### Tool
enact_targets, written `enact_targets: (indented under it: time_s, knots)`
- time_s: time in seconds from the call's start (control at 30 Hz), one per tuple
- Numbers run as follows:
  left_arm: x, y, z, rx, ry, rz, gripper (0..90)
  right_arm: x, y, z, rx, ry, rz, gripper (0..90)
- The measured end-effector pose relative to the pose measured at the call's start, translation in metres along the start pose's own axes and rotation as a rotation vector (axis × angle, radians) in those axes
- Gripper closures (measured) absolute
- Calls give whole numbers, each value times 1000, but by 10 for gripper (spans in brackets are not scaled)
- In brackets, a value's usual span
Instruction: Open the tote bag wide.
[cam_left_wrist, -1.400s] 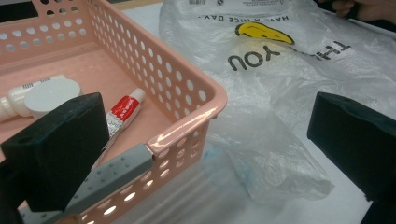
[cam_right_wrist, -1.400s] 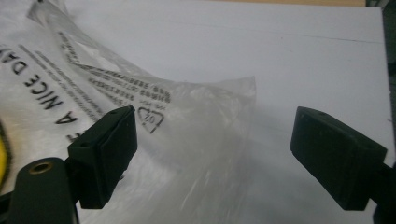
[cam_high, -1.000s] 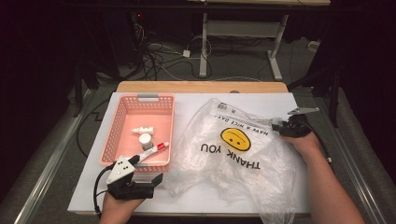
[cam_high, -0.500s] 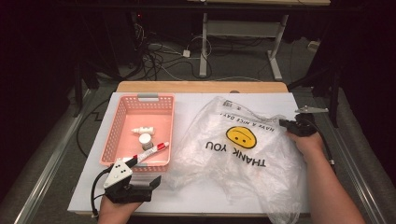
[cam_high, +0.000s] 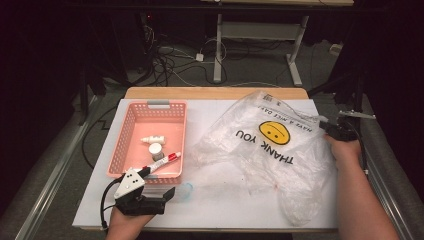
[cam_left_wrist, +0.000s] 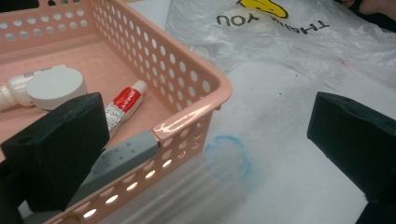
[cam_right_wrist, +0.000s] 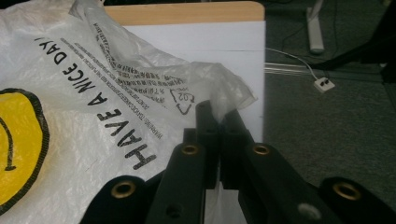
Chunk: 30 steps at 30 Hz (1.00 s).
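Right gripper (cam_right_wrist: 219, 116) clamped on plastic bag (cam_high: 270, 150) edge; left gripper (cam_left_wrist: 205, 154) wide open beside pink basket (cam_high: 125, 145). Best pulled gently to avoid tearing.

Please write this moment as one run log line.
right hand-held gripper: shut on plastic bag edge | left hand-held gripper: open, beside pink basket | tube: in basket
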<state>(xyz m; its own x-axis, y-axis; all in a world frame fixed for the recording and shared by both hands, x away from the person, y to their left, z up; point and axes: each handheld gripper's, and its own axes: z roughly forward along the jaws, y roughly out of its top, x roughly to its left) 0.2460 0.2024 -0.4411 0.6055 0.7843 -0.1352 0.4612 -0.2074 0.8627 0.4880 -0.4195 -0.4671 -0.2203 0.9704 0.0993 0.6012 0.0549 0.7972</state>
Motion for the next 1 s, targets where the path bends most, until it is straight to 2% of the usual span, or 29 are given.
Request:
enact_targets:
  time_s: [0.07, 0.2, 0.23, 0.37, 0.47, 0.53, 0.67, 1.0]
  knots:
    - [0, 0, -1, -1, 4, -1, 0, -2, 0, -8, -9, -29, 9, 900]
    - [1, -1, -1, 7, 5, -4, 0, 0, -3, -17, -20, -34, -8, 900]
    - [1, -2, -1, 8, 4, -4, 0, 3, -9, -24, -21, -33, -24, 900]
    - [1, -1, 0, 8, -1, -2, 0, 7, -20, -36, -21, -35, -37, 900]
    - [0, 1, 1, 7, -2, 4, 0, 11, -37, -50, -23, -46, -49, 895]
    - [0, 1, 1, 7, -5, 3, 0, 12, -41, -52, -19, -42, -56, 885]
    - [0, 2, 1, 1, -9, 2, 0, 19, -58, -69, -22, -21, -88, 821]
    - [5, 10, 6, -23, -37, 4, 0, 34, -79, -94, 0, -12, -98, 756]
